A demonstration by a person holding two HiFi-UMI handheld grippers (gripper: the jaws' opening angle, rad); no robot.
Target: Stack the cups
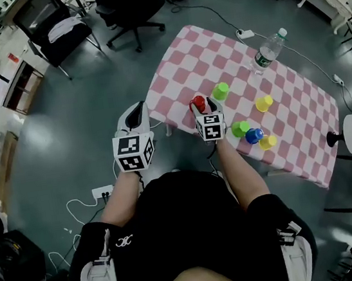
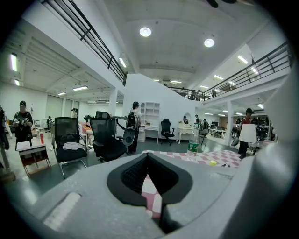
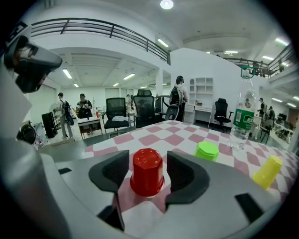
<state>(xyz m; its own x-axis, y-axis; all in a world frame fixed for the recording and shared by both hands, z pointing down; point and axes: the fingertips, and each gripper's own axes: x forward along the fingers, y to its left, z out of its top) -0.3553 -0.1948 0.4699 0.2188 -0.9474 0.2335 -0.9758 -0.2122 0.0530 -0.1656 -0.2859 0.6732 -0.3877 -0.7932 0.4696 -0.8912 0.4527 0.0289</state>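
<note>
Red cup point(image 3: 147, 172) stood mouth-down on the tabletop point(image 1: 301, 106), long axis upright, directly between the pads of the right tongs point(image 3: 147, 161). Those tongs were spread, and a narrow gap showed on each side of the cup, so the pads were not pressing it. In the head view the cup lay near centre frame, close to the tabletop's lower-left edge.

Judgement: the coming move turned on that enclosure. The right tongs needed only to close, with no sideways correction, and the right hand was plainly the nearer.

Left tongs point(image 2: 147, 158) were pressed together with nothing between them, and only a slit of checked cloth showed beneath. In the head view they sat left of the red cup, beside the tabletop's edge and well apart from the other cups.

Count, head view:
- One red cup.
- Two green: upper green cup point(image 1: 220, 91) just up and right of the red, lower green cup point(image 1: 241, 129) to the lower right.
- Two yellow: upper yellow cup point(image 1: 264, 103) and lower yellow cup point(image 1: 267, 142).
- One blue cup point(image 1: 254, 136), between the lower green and lower yellow; contact could not be determined.

Six cups in all, none seen stacked. One water bottle point(image 1: 268, 50) stood toward the upper right
</note>
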